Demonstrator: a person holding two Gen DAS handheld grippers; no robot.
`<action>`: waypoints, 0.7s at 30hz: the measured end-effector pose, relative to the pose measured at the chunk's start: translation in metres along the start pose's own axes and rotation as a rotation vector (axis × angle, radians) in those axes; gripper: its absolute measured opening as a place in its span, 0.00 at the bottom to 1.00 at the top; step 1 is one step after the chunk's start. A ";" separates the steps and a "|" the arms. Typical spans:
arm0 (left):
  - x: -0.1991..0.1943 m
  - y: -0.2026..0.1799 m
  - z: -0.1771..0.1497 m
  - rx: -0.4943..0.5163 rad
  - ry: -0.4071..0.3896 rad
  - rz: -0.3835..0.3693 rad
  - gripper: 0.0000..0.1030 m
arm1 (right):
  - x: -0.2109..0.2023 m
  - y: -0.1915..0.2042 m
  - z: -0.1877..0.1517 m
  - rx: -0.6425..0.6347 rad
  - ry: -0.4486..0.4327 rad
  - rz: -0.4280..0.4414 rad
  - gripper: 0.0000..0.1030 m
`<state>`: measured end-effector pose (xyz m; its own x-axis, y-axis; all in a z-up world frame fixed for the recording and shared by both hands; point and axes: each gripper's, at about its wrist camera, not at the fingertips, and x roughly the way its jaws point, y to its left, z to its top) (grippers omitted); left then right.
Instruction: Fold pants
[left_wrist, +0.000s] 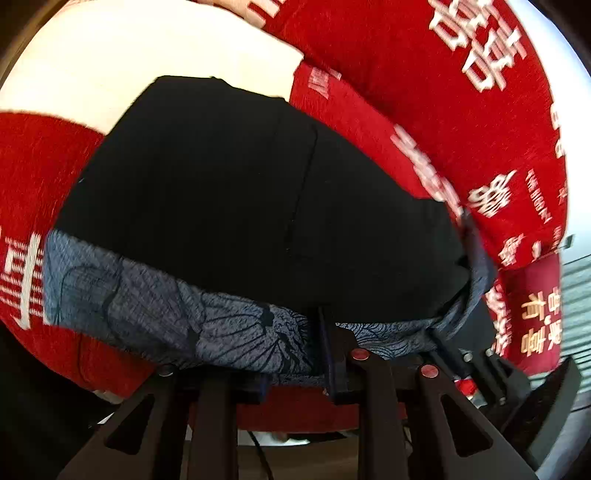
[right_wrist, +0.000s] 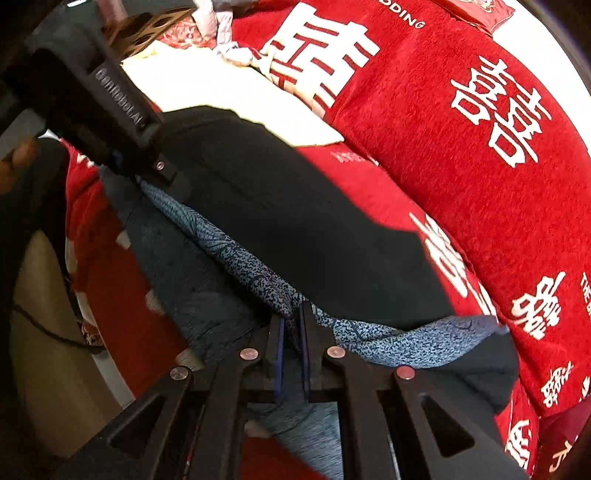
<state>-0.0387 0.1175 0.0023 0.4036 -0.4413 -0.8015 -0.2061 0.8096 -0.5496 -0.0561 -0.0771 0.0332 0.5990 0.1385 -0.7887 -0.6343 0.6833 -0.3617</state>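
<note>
The black pants (left_wrist: 240, 192) lie spread on a red bed cover, their blue-grey patterned waistband (left_wrist: 155, 306) nearest me. My left gripper (left_wrist: 295, 332) is shut on the waistband, the cloth bunched between its fingers. In the right wrist view the pants (right_wrist: 295, 221) stretch away to the upper left, and my right gripper (right_wrist: 291, 317) is shut on the patterned waistband (right_wrist: 388, 343). The left gripper's body (right_wrist: 122, 107) shows at upper left, holding the waistband's other end. The waistband is pulled taut between the two grippers.
The red bed cover (left_wrist: 461, 110) with white characters fills the background. A cream sheet (left_wrist: 147, 55) lies beyond the pants. Crumpled light clothes (right_wrist: 221, 33) sit at the far end. A red cushion (right_wrist: 480, 11) is at the top right. The floor (right_wrist: 44, 332) shows at the left.
</note>
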 end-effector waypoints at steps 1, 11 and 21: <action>-0.003 0.002 -0.001 -0.011 -0.008 0.000 0.23 | -0.002 0.002 0.000 -0.001 -0.003 -0.010 0.08; -0.013 0.023 -0.012 -0.069 0.006 0.056 0.23 | -0.011 0.025 -0.006 0.008 0.040 -0.015 0.08; -0.071 0.024 -0.010 -0.013 -0.079 0.127 0.23 | -0.051 0.004 0.013 0.066 -0.002 0.076 0.34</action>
<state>-0.0808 0.1643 0.0434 0.4422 -0.3039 -0.8438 -0.2711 0.8515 -0.4488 -0.0831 -0.0723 0.0788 0.5514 0.1927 -0.8117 -0.6442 0.7165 -0.2676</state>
